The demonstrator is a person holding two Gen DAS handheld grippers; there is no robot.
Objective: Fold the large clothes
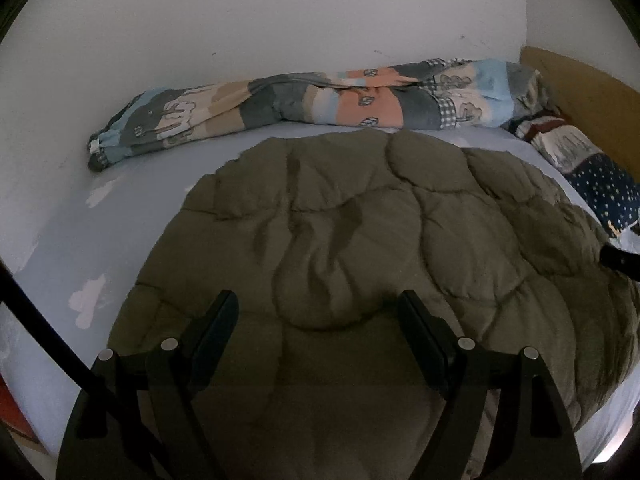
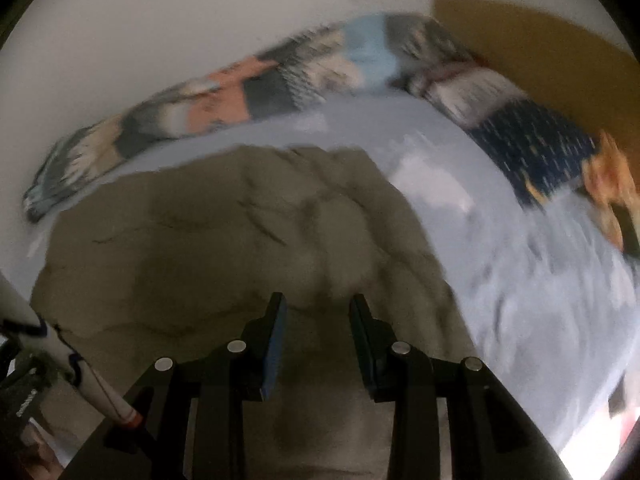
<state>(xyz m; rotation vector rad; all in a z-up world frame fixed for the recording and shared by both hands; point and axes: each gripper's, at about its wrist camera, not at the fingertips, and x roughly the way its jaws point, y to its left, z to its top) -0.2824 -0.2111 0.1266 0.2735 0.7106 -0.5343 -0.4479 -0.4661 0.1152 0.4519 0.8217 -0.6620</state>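
At the bottom of the left wrist view the left tool [image 1: 316,304] has its jaws spread wide with nothing between them, poised over the near edge of the olive quilted padded garment [image 1: 380,232]. In the right wrist view, which is smeared by blur, the right tool [image 2: 318,306] shows a narrower but clear gap between its jaws; olive cloth lies under them, yet nothing appears pinched, so it looks free of any hold. The garment, probably a coat or padded jacket though no sleeve or collar can be made out, lies in a rounded, puffy heap filling the lower and middle part of both views, on the pale blue bed sheet [image 1: 120,216] with faint cloud shapes. It looks doubled over at least once, its near part tucked under a thick rolled fold, so some folding seems done, but the outline is still lumpy and uneven; I judge that squaring and a further fold or two remain. Beyond it, along the white wall across the upper middle, lies a rumpled patchwork blanket [image 1: 320,104]. At the upper right sits a patterned pillow [image 1: 592,176] against a tan headboard [image 1: 580,88].
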